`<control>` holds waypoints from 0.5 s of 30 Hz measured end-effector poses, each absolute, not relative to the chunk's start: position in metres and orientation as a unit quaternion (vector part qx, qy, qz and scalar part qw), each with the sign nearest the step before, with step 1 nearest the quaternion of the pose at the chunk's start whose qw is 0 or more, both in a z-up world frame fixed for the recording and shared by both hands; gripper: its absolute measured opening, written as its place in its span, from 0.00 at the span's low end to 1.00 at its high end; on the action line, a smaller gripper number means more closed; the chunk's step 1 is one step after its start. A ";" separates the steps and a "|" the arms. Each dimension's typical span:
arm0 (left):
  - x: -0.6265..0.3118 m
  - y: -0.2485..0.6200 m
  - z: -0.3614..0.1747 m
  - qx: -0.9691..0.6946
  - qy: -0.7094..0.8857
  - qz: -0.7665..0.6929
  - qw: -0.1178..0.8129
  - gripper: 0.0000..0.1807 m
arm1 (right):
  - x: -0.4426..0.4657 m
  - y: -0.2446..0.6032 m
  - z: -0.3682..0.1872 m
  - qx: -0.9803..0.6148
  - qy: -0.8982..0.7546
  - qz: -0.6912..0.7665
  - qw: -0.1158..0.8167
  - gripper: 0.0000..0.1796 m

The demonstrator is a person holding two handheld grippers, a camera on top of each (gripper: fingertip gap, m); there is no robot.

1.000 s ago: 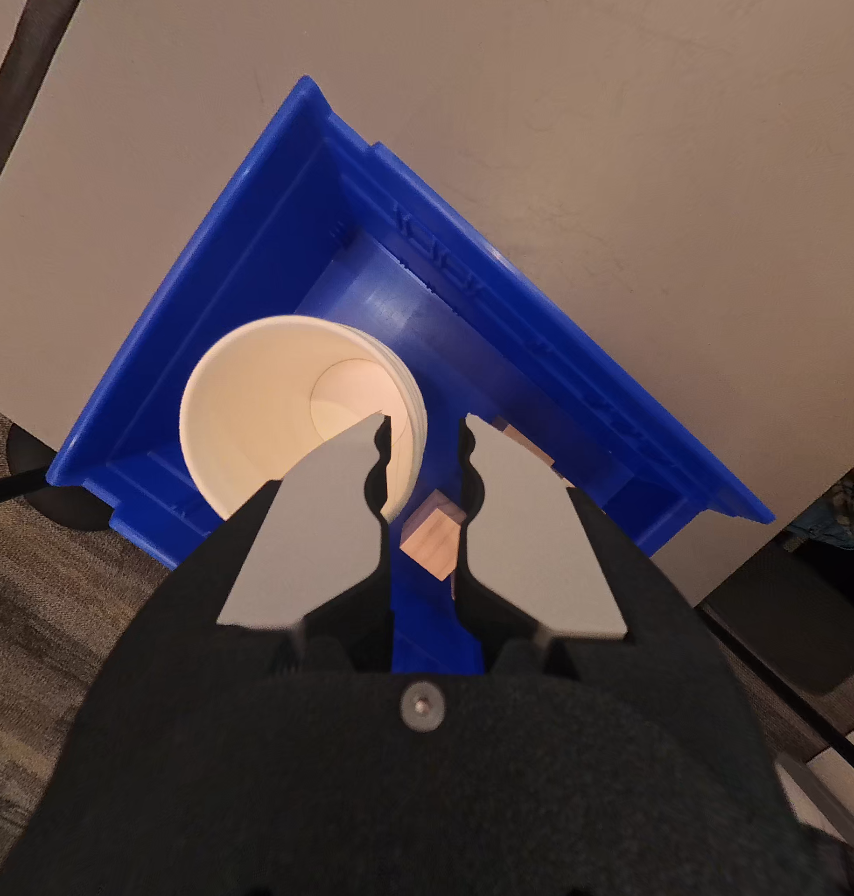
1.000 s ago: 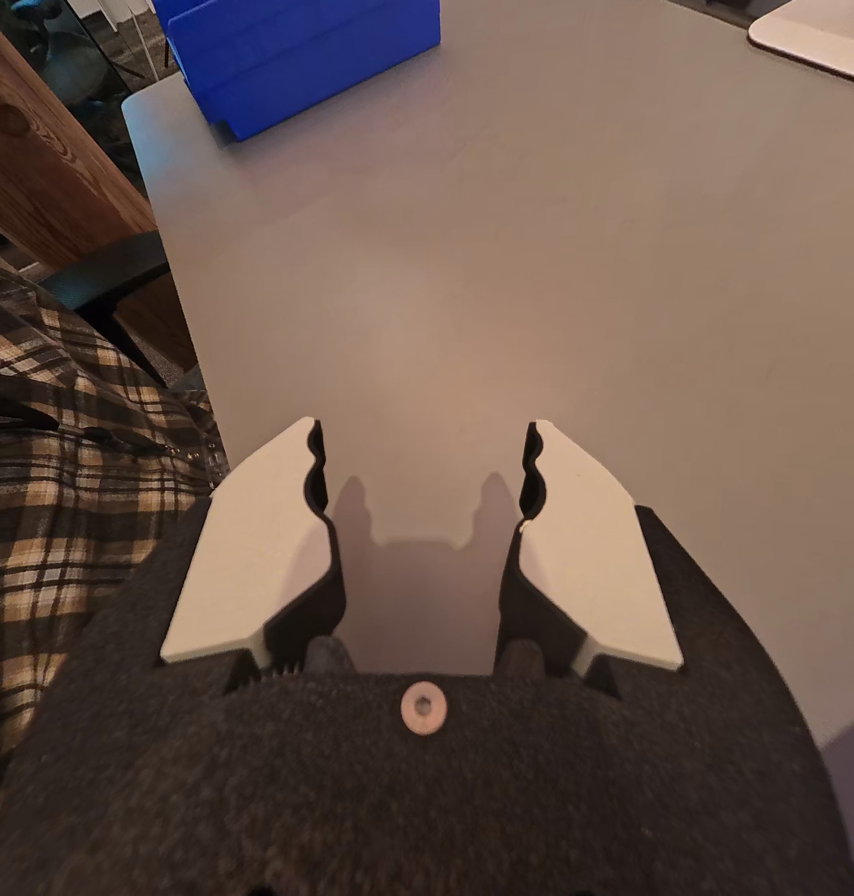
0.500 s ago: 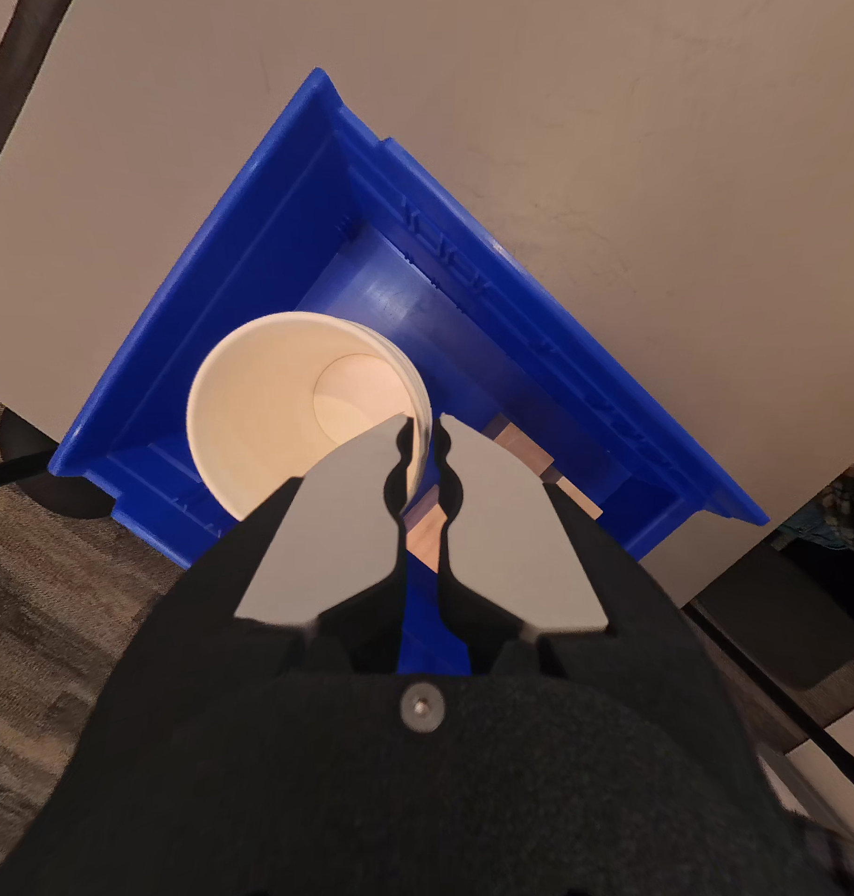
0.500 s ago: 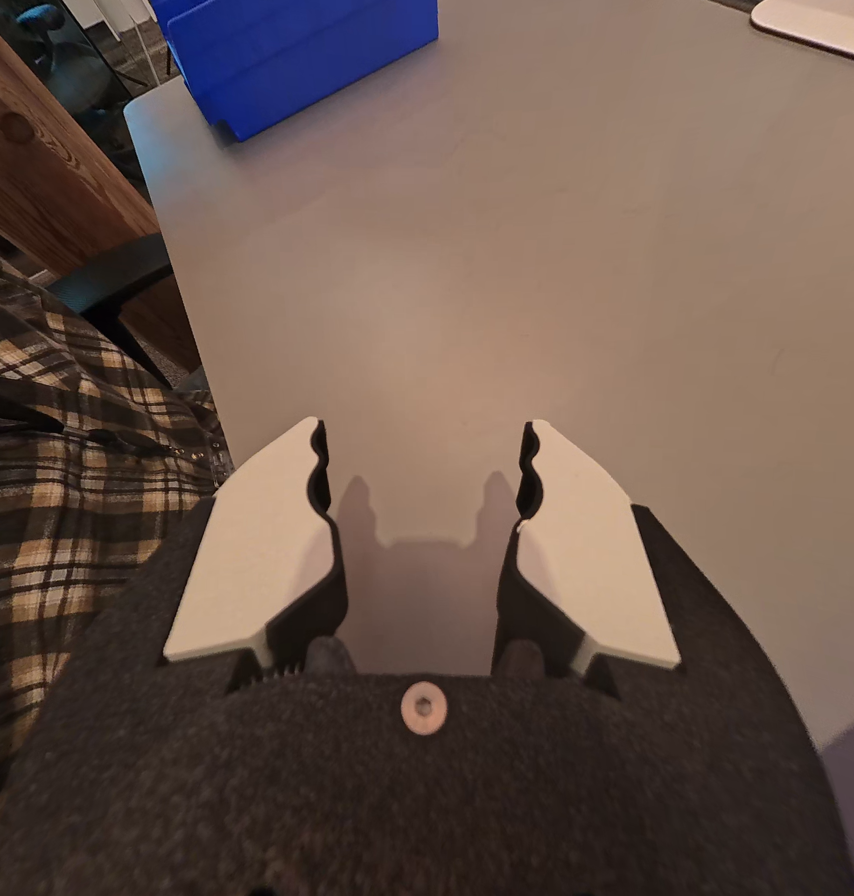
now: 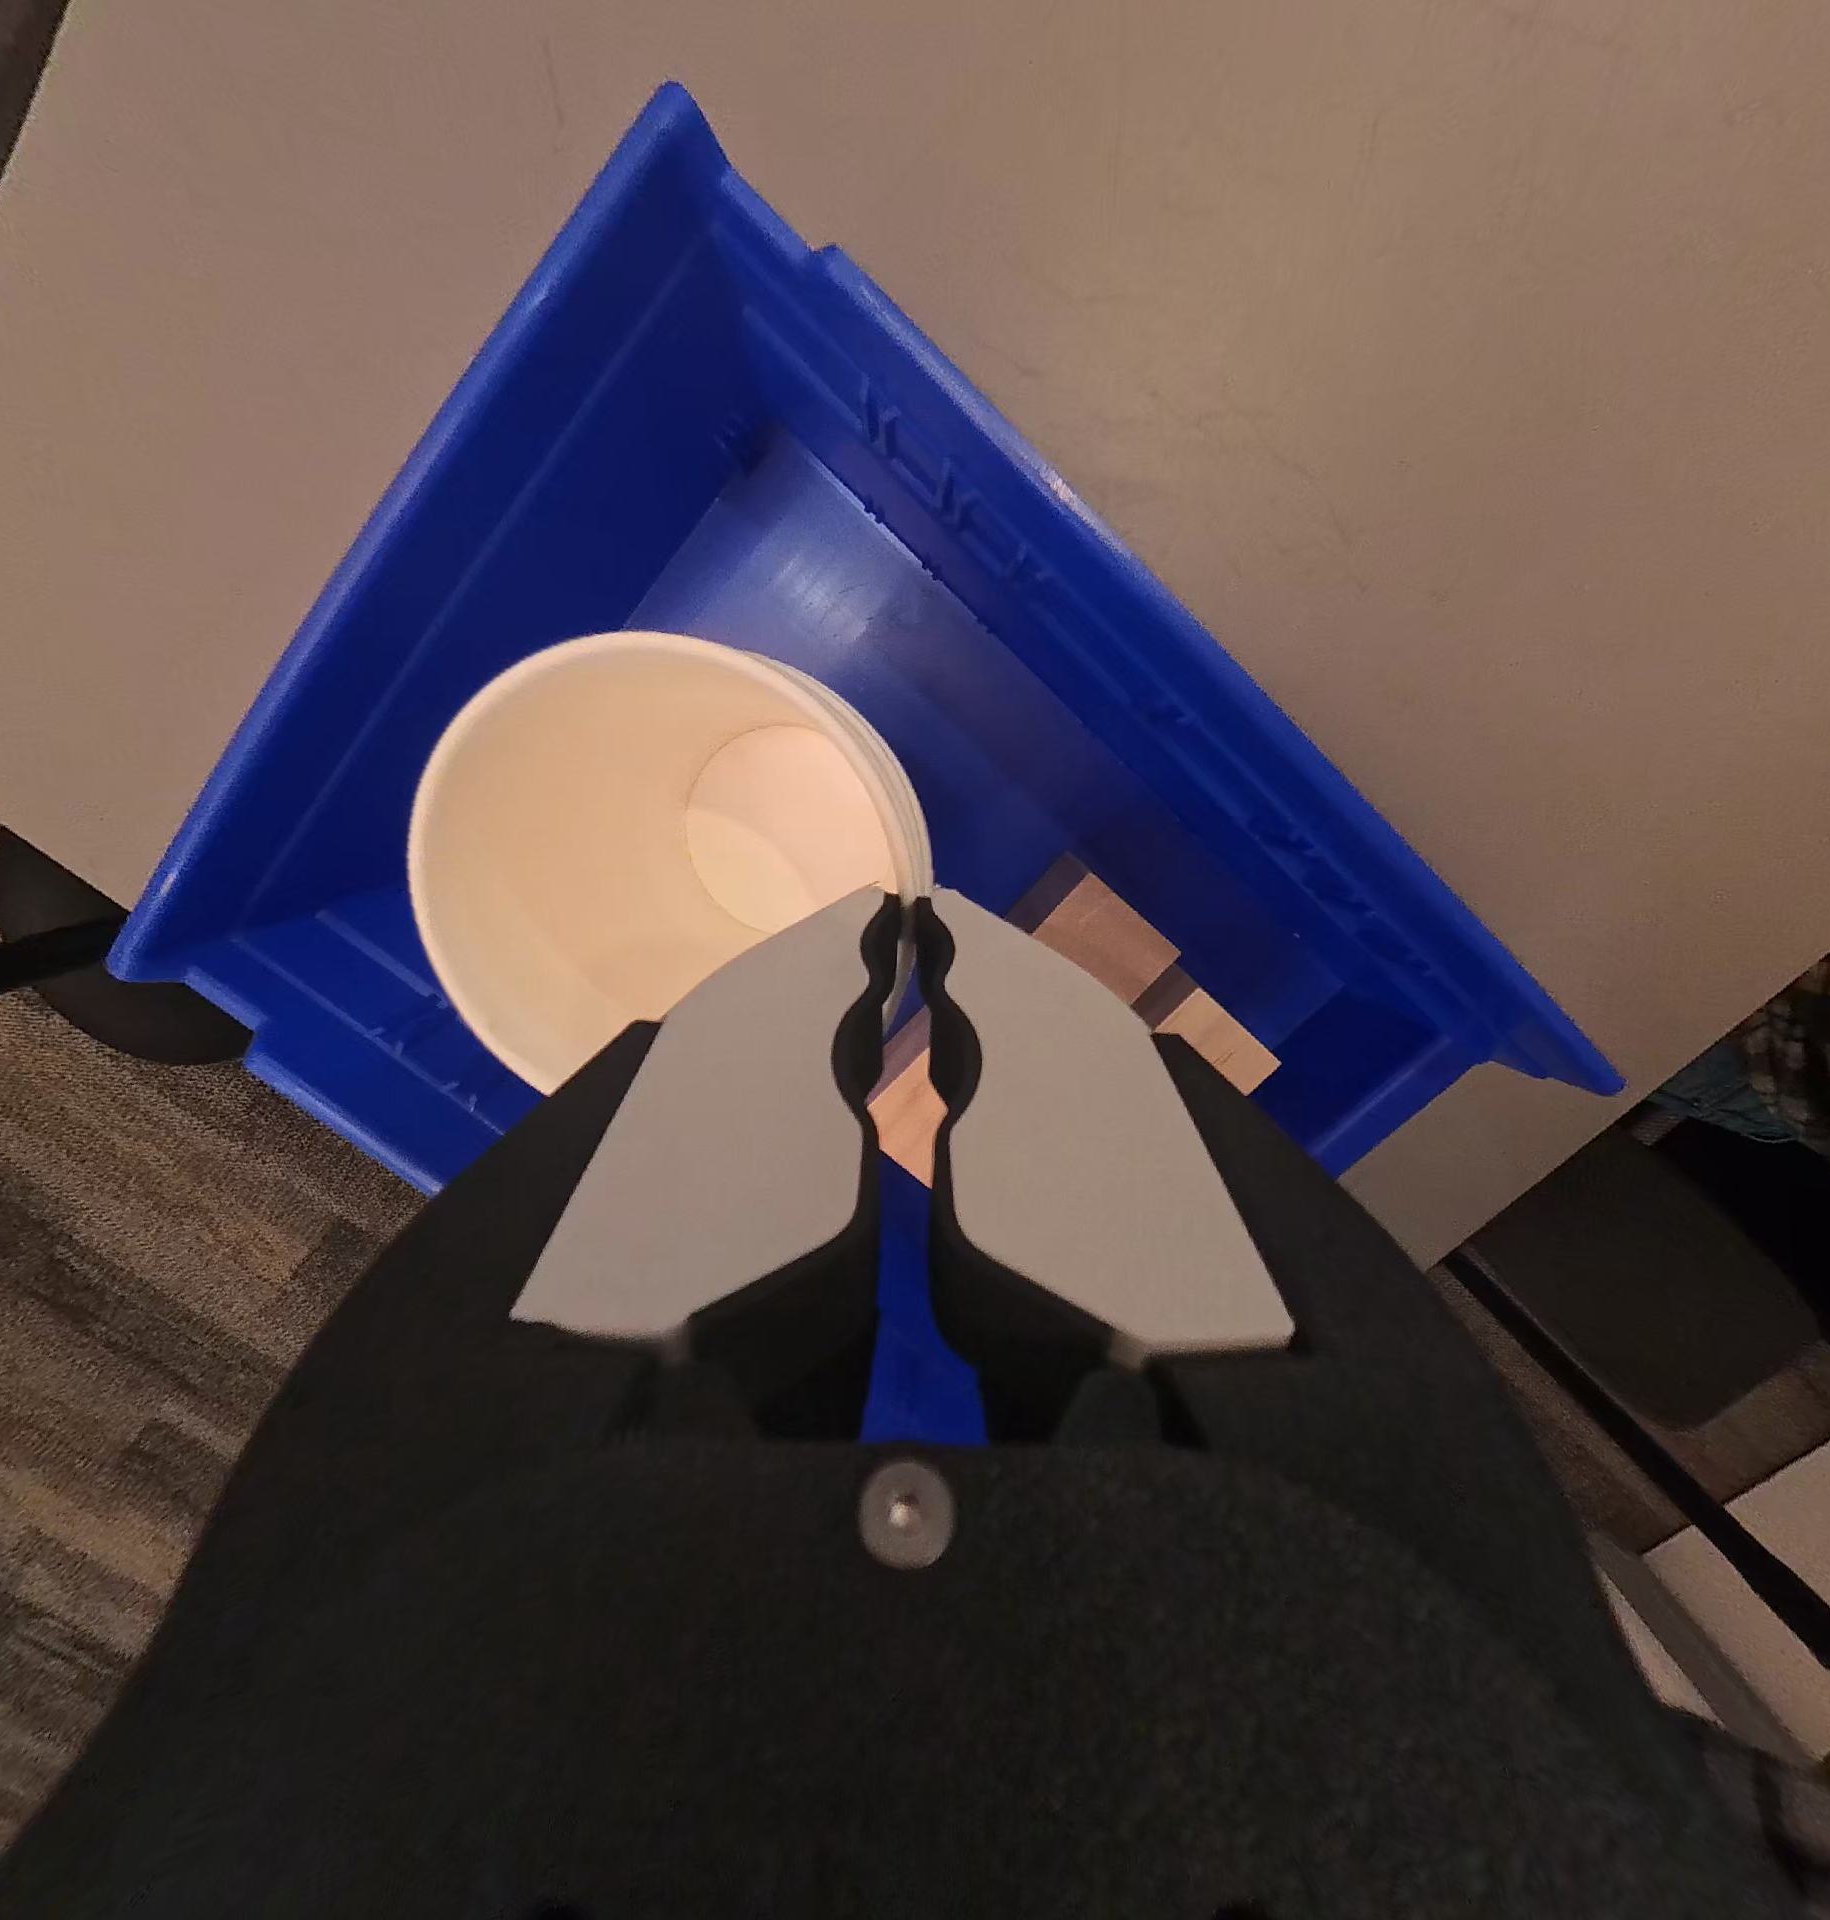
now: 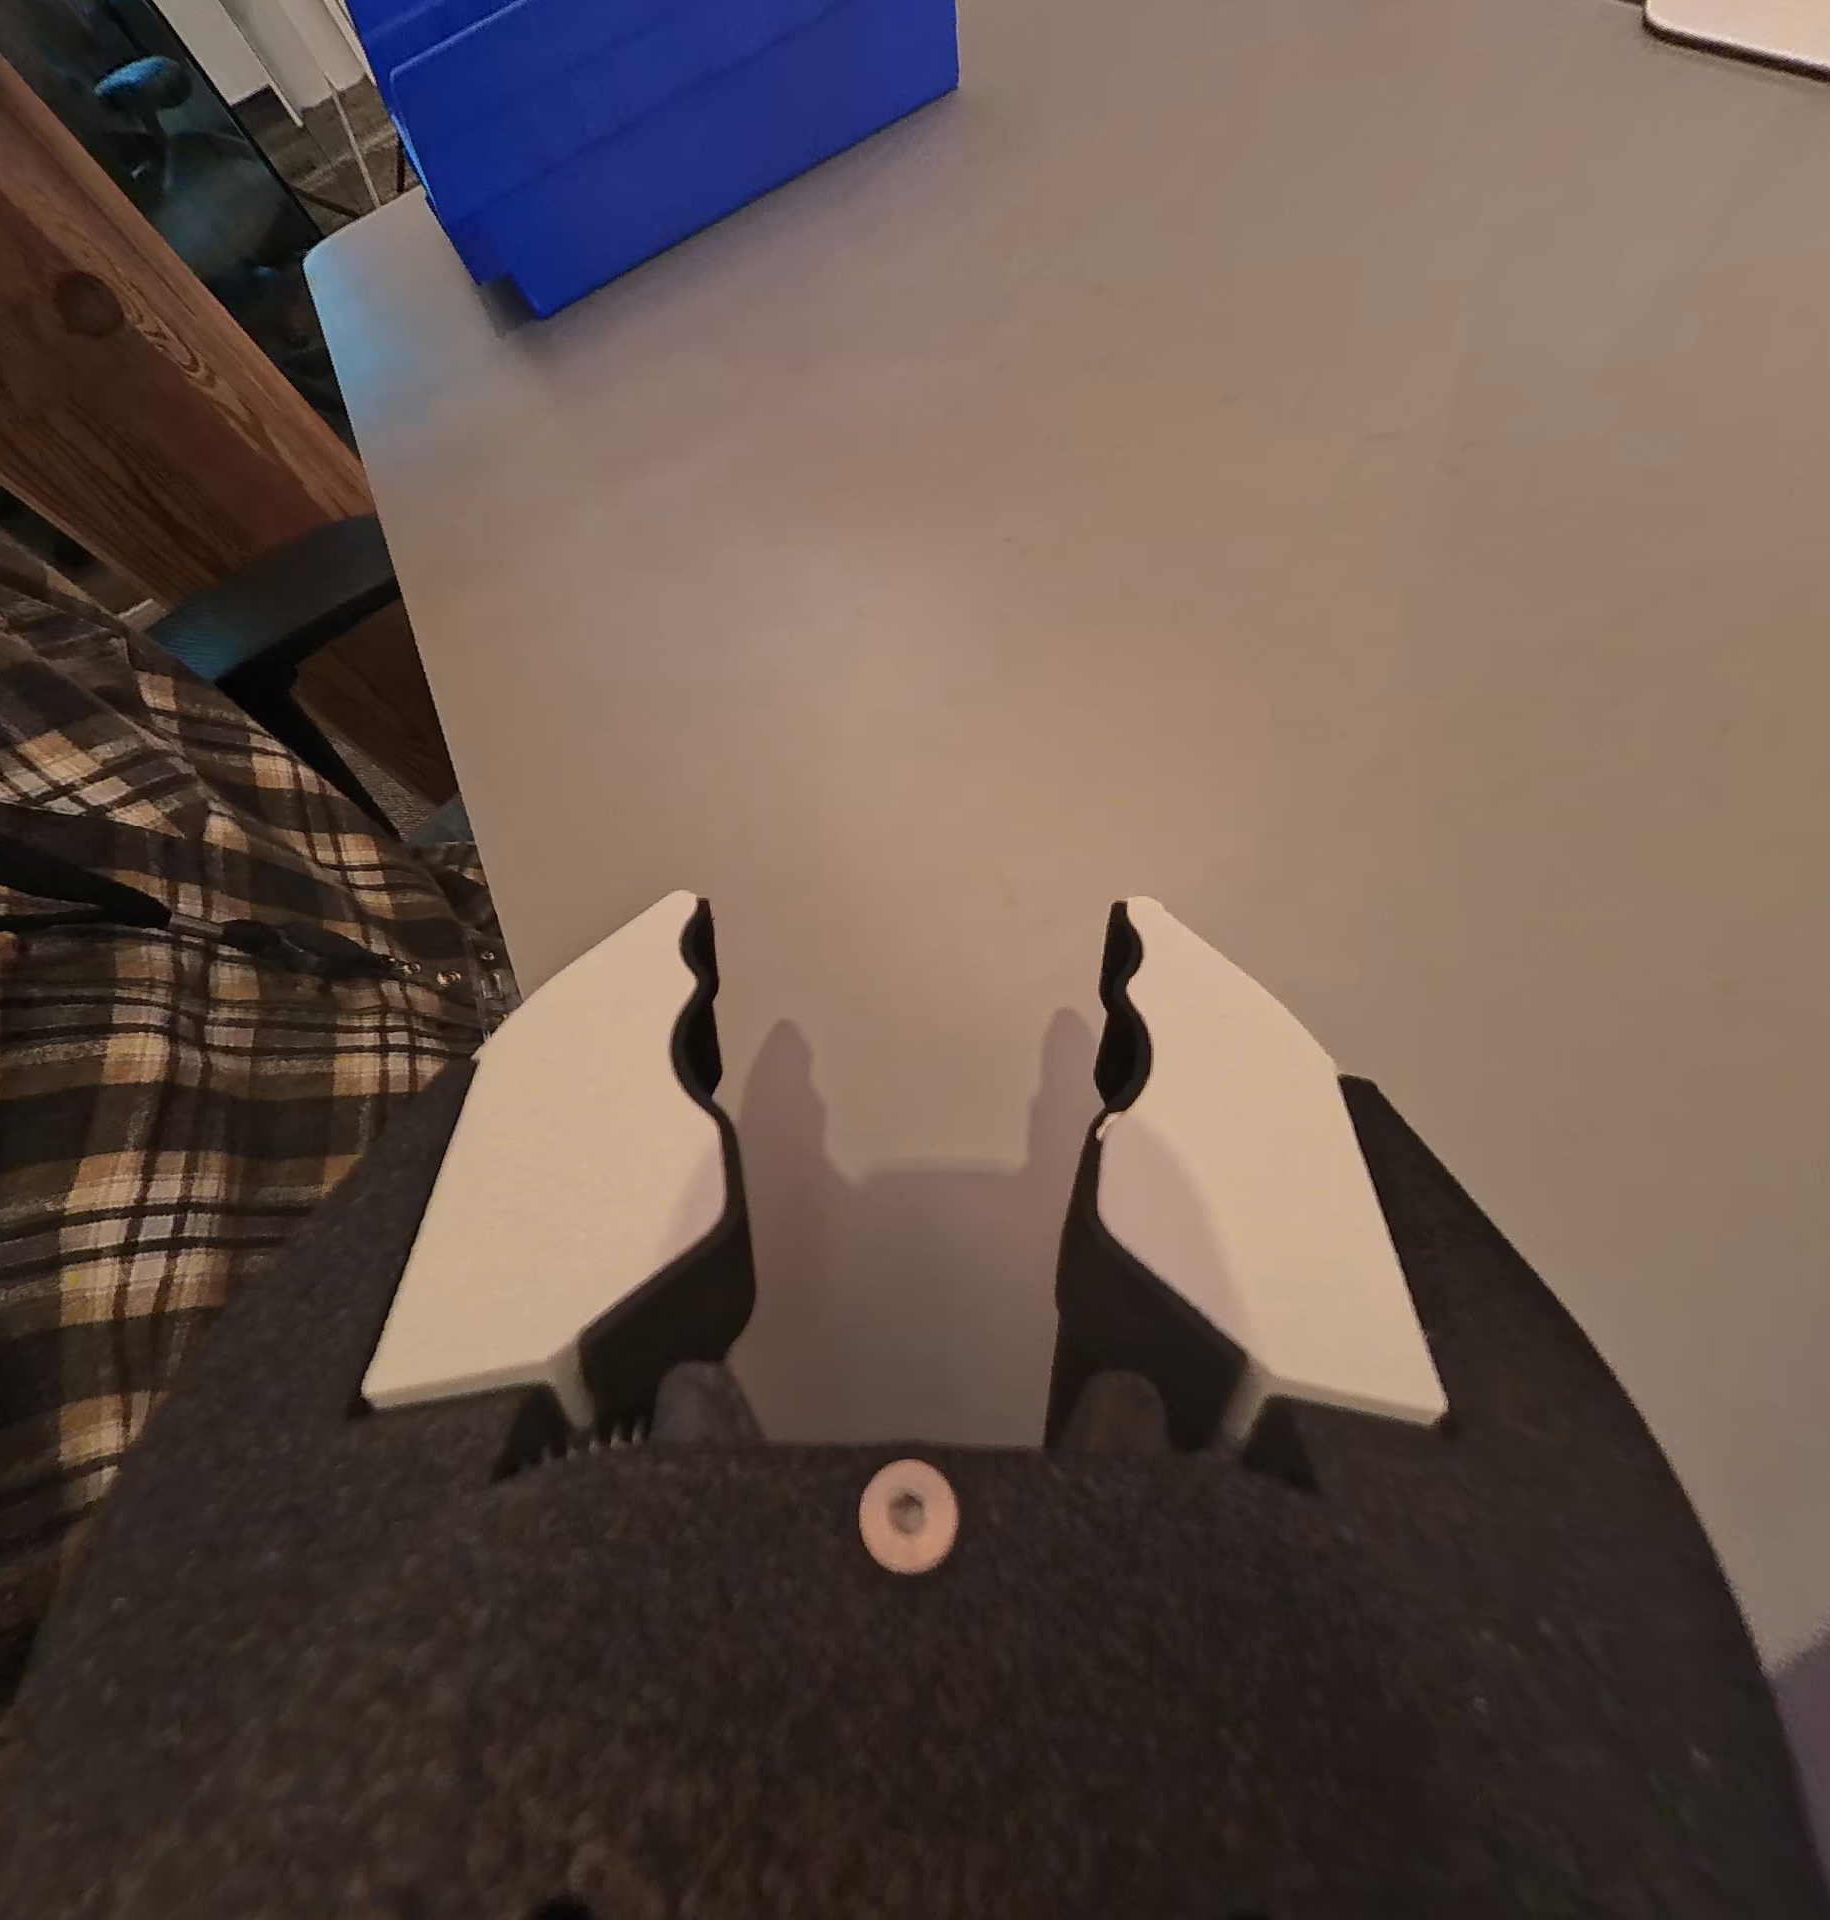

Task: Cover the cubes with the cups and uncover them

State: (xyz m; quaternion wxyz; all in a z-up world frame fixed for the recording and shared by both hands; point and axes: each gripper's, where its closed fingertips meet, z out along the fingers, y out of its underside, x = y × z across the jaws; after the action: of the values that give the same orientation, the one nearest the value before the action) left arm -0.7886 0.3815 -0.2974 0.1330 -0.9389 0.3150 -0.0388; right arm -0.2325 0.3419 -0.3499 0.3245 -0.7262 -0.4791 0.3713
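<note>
From the left wrist view, the left gripper (image 5: 906, 914) points steeply down into the blue bin (image 5: 537, 436), which sits on the pale table (image 5: 1306, 312) near its edge, with carpeted floor (image 5: 111, 1299) showing beyond that edge. Its fingers have drawn together over the last second: a second ago they stood clearly apart astride the rim of the white cup stack (image 5: 599, 831), half a second ago the gap had narrowed, and now the tips pinch the rim wall between them, one finger (image 5: 745, 1122) inside the mouth, the other outside. The stack (several rims show nested at the right side) stands mouth-up in the bin. Beside it, toward the right, lie the wooden cubes (image 5: 1108, 925), partly hidden behind the right finger; one pale face shows through the gap below the fingertips. How many cubes there are cannot be told.

From the right wrist view, the right gripper (image 6: 911, 920) is held low and nearly level over the table (image 6: 1306, 623), aimed along it toward the far edge. Its pose has scarcely altered across the earlier pictures. Its white fingers (image 6: 568, 1174) are spread wide with nothing between them, and their shadow falls on the bare tabletop just ahead. The blue bin (image 6: 682, 135) shows at the far end of the table, well apart from this gripper. A plaid sleeve (image 6: 142, 987) fills the left side, with a wooden panel (image 6: 111, 395) behind it.
</note>
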 end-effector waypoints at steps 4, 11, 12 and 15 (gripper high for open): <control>-0.788 0.382 -0.293 -0.940 0.311 -0.035 0.133 0.01 | -0.233 0.341 -0.350 -0.725 -0.480 0.373 0.324 0.39; -0.791 0.384 -0.283 -0.941 0.305 -0.022 0.142 0.01 | -0.234 0.341 -0.350 -0.722 -0.481 0.378 0.324 0.37; -0.792 0.384 -0.281 -0.941 0.305 -0.019 0.145 0.01 | -0.234 0.341 -0.350 -0.722 -0.482 0.378 0.323 0.37; -0.793 0.388 -0.275 -0.941 0.303 -0.008 0.153 0.01 | -0.235 0.340 -0.351 -0.721 -0.482 0.380 0.323 0.37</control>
State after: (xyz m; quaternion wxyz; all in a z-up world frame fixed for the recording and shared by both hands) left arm -0.7933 0.3876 -0.2751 0.1534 -0.9406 0.3028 -0.0079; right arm -0.2348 0.3404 -0.3508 0.3232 -0.7207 -0.4815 0.3798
